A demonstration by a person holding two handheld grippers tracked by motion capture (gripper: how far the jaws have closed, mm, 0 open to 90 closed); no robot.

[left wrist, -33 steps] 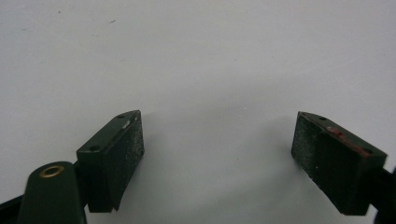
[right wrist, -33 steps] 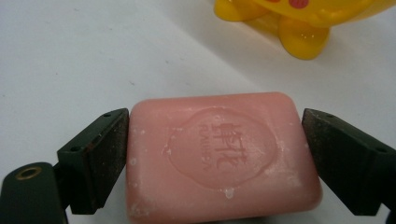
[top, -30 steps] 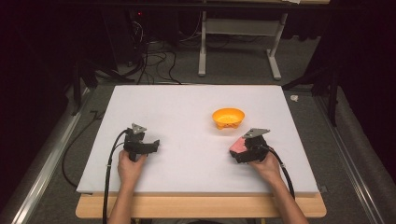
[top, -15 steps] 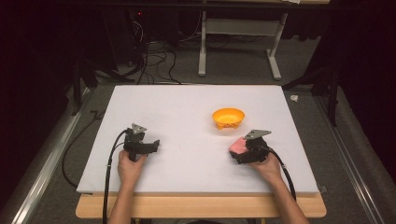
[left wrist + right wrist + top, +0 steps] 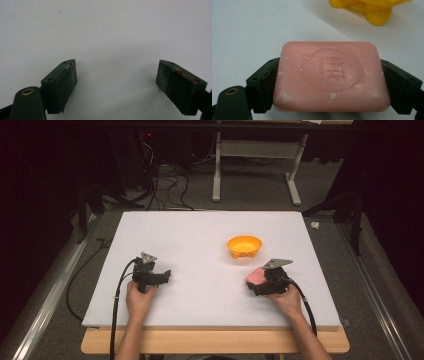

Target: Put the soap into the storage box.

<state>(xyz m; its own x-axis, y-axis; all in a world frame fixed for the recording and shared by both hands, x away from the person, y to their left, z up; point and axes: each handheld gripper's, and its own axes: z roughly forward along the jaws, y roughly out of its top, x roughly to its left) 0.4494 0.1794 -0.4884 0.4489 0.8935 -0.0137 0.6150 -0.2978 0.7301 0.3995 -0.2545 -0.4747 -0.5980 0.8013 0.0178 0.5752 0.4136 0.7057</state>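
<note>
soap [image 5: 331,76], a pink bar with a stamped oval emblem on its face, sits clamped between the two black jaws of the right tongs [image 5: 332,82]. in the right gripper view each jaw presses flat against one short end of the bar, and the bar fills the whole gap between them. in the high view the pink soap [image 5: 255,276] peeks out at the front of the right tongs [image 5: 260,282], low over the white table [image 5: 200,235] on the person's right.

compared with the pictures from a second and half a second ago, almost nothing has changed: the right tongs stay in the same spot with the bar already held, and the left tongs have not shifted either. this reads as a pause right after the grasp, so the pick-up looks done and the carry has not started.

an orange bowl [image 5: 244,246] stands just ahead of the right tongs, a little toward the left tongs, near but not touching the soap. in the right gripper view the yellow-orange bowl [image 5: 372,10] shows just past the top edge of the bar. the bowl is probably where the soap is headed.

the left tongs [image 5: 116,80] are released, jaws wide apart with only bare white table between them. in the high view the left tongs [image 5: 150,275] rest well apart from the soap and bowl.
</note>
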